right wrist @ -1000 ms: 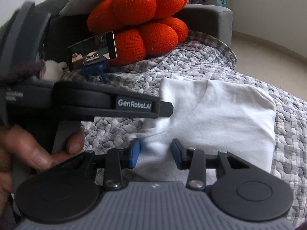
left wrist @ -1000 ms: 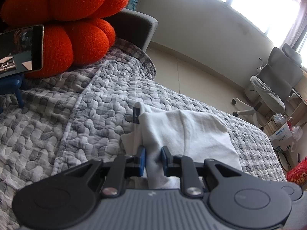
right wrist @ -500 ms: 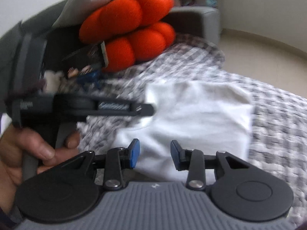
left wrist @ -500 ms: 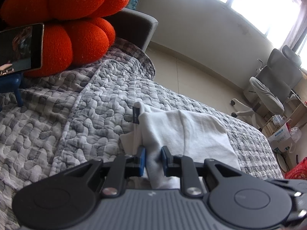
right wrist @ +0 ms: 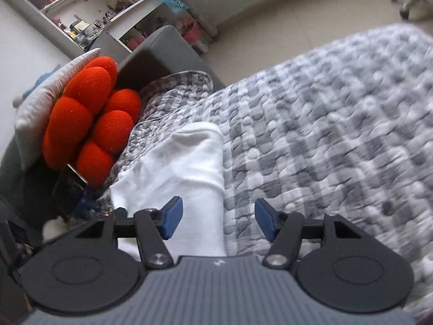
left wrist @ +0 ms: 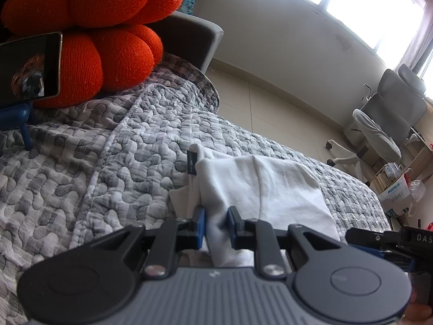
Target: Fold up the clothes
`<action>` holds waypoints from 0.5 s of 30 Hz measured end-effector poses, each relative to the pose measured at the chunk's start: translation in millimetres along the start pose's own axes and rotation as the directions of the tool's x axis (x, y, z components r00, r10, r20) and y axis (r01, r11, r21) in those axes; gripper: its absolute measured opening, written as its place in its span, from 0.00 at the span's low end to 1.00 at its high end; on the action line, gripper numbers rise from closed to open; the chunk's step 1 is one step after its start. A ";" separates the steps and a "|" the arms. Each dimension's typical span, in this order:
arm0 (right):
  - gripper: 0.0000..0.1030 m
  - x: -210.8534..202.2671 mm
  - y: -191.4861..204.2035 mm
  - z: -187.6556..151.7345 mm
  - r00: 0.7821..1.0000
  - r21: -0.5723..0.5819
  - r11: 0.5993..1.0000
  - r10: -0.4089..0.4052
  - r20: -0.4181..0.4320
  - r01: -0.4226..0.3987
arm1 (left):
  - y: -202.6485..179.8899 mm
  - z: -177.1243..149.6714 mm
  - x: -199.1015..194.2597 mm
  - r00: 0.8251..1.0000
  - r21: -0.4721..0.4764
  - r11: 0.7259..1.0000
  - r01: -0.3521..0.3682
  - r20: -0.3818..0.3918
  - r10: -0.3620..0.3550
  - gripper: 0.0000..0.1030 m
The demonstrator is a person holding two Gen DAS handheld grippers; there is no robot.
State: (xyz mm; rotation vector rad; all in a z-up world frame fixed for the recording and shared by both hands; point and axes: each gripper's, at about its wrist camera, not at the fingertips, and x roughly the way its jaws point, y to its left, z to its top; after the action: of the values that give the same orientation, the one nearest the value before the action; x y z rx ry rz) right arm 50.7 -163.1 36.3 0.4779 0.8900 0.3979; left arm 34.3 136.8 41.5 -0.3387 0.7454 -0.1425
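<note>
Left hand-held gripper (left wrist: 216, 226): pinching white T-shirt (left wrist: 265, 187), lower centre.
Right hand-held gripper (right wrist: 216, 220): spread, empty, over checked quilt (right wrist: 324, 140).

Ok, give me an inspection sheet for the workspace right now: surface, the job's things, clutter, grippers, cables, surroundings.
Surface: grey patterned quilt, rumpled, covering the bed.
Job's things: white garment, partly folded, lying on the quilt; a dark tag shows at its far edge.
Clutter: orange knotted cushion; phone on a blue stand in front of it.
Grippers: left gripper shut on a bunched fold of the garment; right gripper open, above the garment's edge, holding nothing.
Cables: nothing seen.
Surroundings: office chair, window, bookshelf, grey headboard.
</note>
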 end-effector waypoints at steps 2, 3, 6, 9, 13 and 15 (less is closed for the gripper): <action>0.63 5.0 -5.7 1.2 1.000 0.033 0.999 0.022 -0.022 -0.021 | 0.1 0.0 0.2 1.000 0.001 1.000 -0.001 0.001 0.001 0.19; 0.64 7.5 -8.5 1.7 0.999 0.050 0.998 0.034 -0.033 -0.032 | 0.1 -0.1 0.2 1.000 0.002 1.000 -0.002 0.001 0.002 0.19; 0.64 15.0 -15.1 3.2 0.996 0.091 0.994 0.070 -0.057 -0.065 | 0.3 -0.1 0.2 1.000 -0.002 1.000 0.000 0.001 0.000 0.19; 0.67 22.1 -14.7 3.7 0.992 0.093 0.990 0.113 -0.056 -0.107 | 0.7 -0.1 0.1 1.000 -0.010 1.000 0.004 0.000 -0.004 0.19; 0.67 32.0 -16.8 4.4 0.984 0.115 0.979 0.174 -0.042 -0.168 | 1.4 0.0 0.1 1.000 -0.021 1.000 0.009 -0.002 -0.009 0.19; 0.69 35.1 -18.8 5.1 0.981 0.130 0.973 0.194 -0.029 -0.189 | 2.2 0.1 0.0 1.000 -0.023 1.000 0.012 -0.003 -0.012 0.19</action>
State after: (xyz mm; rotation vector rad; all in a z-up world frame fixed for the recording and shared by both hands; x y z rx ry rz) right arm 77.3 -161.6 6.3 0.6777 0.9164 0.5310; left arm 34.4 138.9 40.9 -0.3652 0.7491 -0.1460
